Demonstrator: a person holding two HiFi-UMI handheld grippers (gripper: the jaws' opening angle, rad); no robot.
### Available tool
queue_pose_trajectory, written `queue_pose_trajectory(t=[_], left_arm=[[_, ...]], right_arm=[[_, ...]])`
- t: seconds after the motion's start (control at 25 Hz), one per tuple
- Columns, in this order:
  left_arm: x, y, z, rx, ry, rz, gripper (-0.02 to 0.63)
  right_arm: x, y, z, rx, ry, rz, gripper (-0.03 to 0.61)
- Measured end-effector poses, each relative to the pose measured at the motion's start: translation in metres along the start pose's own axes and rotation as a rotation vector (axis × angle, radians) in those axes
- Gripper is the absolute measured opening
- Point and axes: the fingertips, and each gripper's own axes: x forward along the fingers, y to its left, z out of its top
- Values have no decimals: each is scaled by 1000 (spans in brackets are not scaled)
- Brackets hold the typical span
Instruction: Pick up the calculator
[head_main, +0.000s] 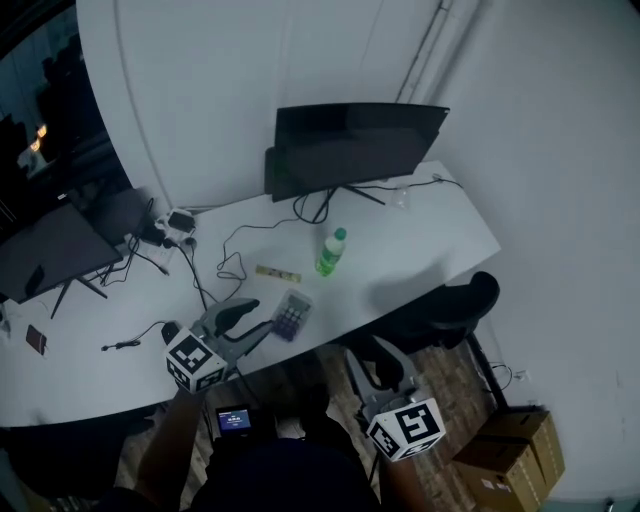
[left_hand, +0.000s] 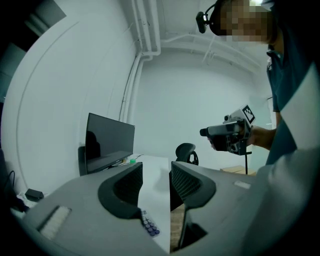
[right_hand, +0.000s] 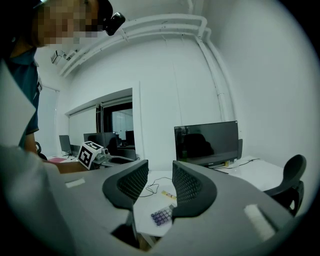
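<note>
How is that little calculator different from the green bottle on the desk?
The calculator lies flat, while the bottle stands upright. The calculator is grey with bluish keys; the bottle is green. The calculator sits near the front edge of the desk, and the bottle is farther back, toward the monitor. Both rest on the same white desk, and nothing is gripping either one.

White table (head_main: 430, 240), running from lower left to centre right. On it: a dark monitor (head_main: 355, 148), upper centre; a green bottle (head_main: 331, 251) below it; a yellow strip (head_main: 278, 274); the calculator (head_main: 291, 315) near the front edge; black cables (head_main: 232, 262); a second monitor (head_main: 50, 250) at left.
</note>
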Motion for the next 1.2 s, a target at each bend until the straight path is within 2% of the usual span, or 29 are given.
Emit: queue_pose_trajectory(t=[0.2,0.52,0.88,1.2], left_arm=[[11,17,-4,-19,11,52,176],[31,38,-24,-61,42,101,176],[67,57,-53,-124,85,107,176],[97,72,-103,-190,166,89,176]], right_arm=[[23,-14,3,-5,6,66,137],[49,-38,-6,3,42,123,138],[68,-64,-26,29,95,147,138],[76,-78,-49,74,137,164,137]])
